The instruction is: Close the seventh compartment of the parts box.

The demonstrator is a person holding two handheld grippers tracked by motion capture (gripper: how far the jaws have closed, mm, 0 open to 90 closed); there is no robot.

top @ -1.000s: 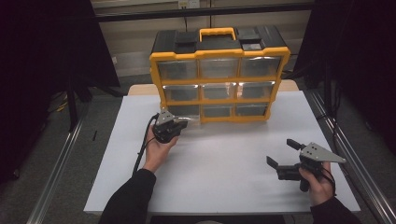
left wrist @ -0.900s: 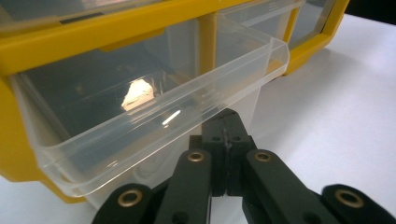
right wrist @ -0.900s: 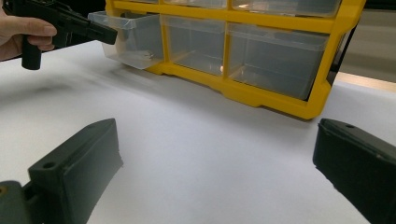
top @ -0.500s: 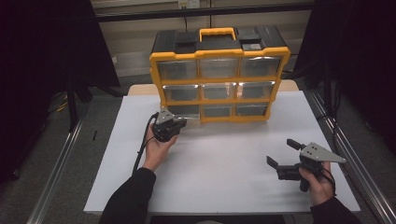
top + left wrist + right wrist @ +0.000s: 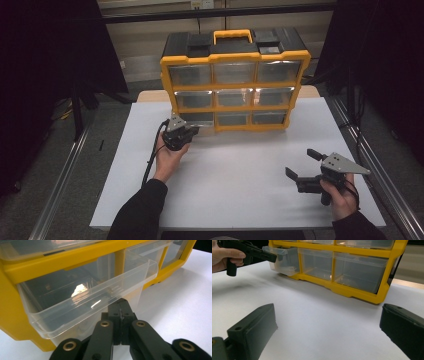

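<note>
A white table (image 5: 235,190) is sitting in a dim room, with dark curtains hanging to either side and a pale wall standing behind. On its far half a yellow organizer (image 5: 235,82) with a black top and a yellow handle (image 5: 232,35) is standing upright, showing three rows of three clear drawers. The bottom-left drawer (image 5: 85,302) is sticking out from the frame a little; the other drawers are sitting flush. The left gripper (image 5: 187,132) is pointing at that drawer from the near side, with the left hand (image 5: 169,160) wrapping its body and a black cable trailing toward the table's near edge. In the left gripper view its jaws are standing pressed together, tips lying just under the drawer's clear front lip and touching or almost touching the drawer's face; whether anything is pinched between them cannot be told. In the right gripper view the same gripper is reaching the drawer's front corner. The right gripper (image 5: 302,165) is resting low over the table's near right part, well apart from the organizer, in the right hand (image 5: 342,197); its jaws are standing wide apart with nothing between them but bare table.
</note>
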